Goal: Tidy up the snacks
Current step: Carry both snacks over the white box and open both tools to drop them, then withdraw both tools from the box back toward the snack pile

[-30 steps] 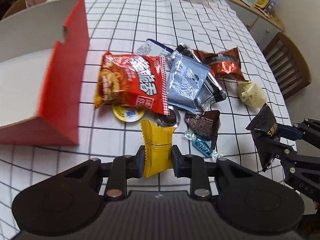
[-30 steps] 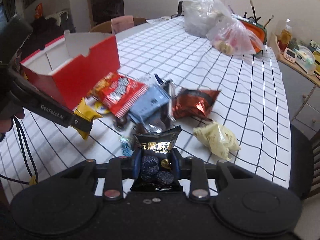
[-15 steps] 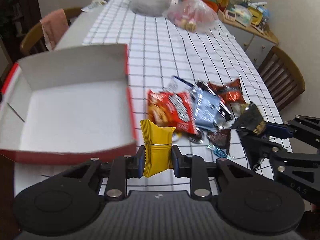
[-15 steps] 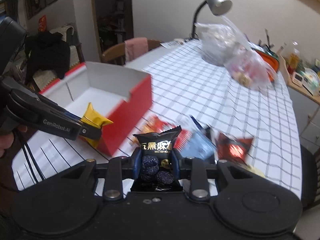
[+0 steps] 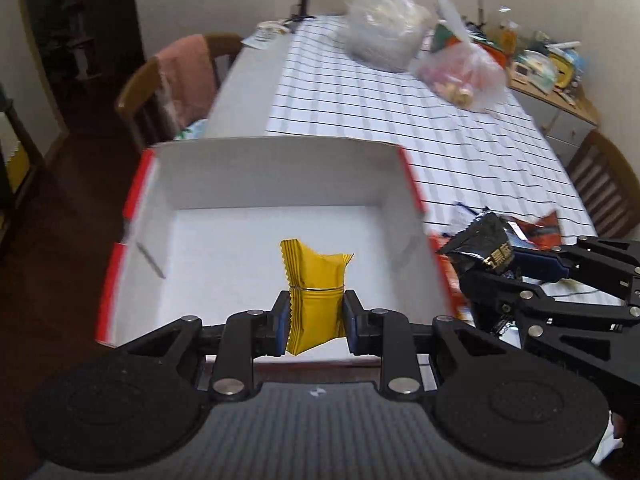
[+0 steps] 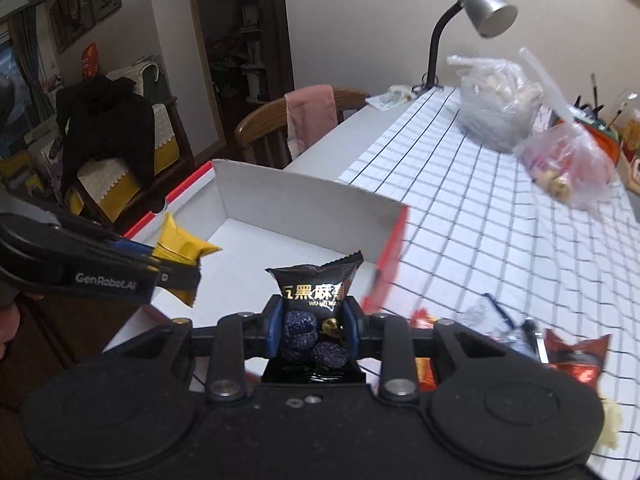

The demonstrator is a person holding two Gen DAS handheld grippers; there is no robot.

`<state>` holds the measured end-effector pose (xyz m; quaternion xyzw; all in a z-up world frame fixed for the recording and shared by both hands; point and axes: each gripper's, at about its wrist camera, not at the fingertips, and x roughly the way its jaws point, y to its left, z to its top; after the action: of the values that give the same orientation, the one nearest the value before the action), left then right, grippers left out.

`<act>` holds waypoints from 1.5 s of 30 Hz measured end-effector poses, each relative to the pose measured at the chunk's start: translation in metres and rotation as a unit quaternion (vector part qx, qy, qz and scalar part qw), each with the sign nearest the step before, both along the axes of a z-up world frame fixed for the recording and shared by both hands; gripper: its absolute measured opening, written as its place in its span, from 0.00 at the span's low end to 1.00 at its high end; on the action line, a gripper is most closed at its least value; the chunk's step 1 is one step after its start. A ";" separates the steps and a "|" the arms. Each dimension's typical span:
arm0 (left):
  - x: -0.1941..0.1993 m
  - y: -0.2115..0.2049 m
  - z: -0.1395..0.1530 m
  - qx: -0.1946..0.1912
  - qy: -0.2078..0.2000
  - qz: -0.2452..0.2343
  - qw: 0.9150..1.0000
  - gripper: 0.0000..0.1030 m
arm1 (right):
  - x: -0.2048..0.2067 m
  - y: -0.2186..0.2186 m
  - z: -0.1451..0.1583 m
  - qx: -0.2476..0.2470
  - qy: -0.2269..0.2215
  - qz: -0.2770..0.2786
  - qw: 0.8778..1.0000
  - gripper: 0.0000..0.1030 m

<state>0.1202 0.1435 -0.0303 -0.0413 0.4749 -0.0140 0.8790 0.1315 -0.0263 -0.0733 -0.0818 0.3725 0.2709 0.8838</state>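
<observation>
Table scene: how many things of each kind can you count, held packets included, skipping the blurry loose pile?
Held snack packets: 2, yellow packet and black packet
Red-and-white box: 1
Plastic bags: 2, whitish bag and pinkish bag
Desk lamp: 1
Total: 6

Checked-cloth table (image 5: 360, 108), wooden chair (image 6: 264, 128), grey desk lamp (image 6: 486, 10), cream walls.
</observation>
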 end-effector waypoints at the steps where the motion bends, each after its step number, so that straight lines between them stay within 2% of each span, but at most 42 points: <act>1: 0.003 0.008 -0.002 0.002 0.002 0.005 1.000 0.25 | 0.003 0.007 -0.003 0.000 0.004 -0.002 1.000 0.29; 7: 0.014 0.048 -0.014 0.019 0.015 0.022 0.999 0.25 | 0.016 0.046 -0.024 -0.031 0.026 0.001 0.999 0.29; 12: 0.027 0.065 -0.032 0.030 0.036 0.023 0.999 0.25 | 0.023 0.067 -0.040 -0.051 0.040 -0.005 0.998 0.29; 26: 0.038 0.062 -0.078 0.059 0.091 -0.014 0.994 0.25 | 0.026 0.080 -0.074 -0.085 0.069 -0.026 0.994 0.30; 36: 0.034 0.059 -0.081 0.053 0.088 -0.020 0.995 0.31 | 0.023 0.074 -0.069 -0.080 0.065 -0.037 0.994 0.35; 38: 0.032 0.059 -0.079 0.051 0.084 -0.021 0.995 0.35 | 0.022 0.072 -0.065 -0.076 0.063 -0.039 0.994 0.37; 40: 0.029 0.058 -0.074 0.049 0.075 -0.021 0.996 0.47 | 0.020 0.069 -0.061 -0.071 0.059 -0.040 0.995 0.39; 45: 0.023 0.057 -0.063 0.037 0.055 -0.023 0.998 0.49 | 0.016 0.061 -0.046 -0.053 0.049 -0.048 0.996 0.44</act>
<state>0.1435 0.2002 -0.0929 0.0017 0.5231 -0.0147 0.8521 0.1480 0.0343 -0.1191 -0.0968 0.4327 0.2116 0.8710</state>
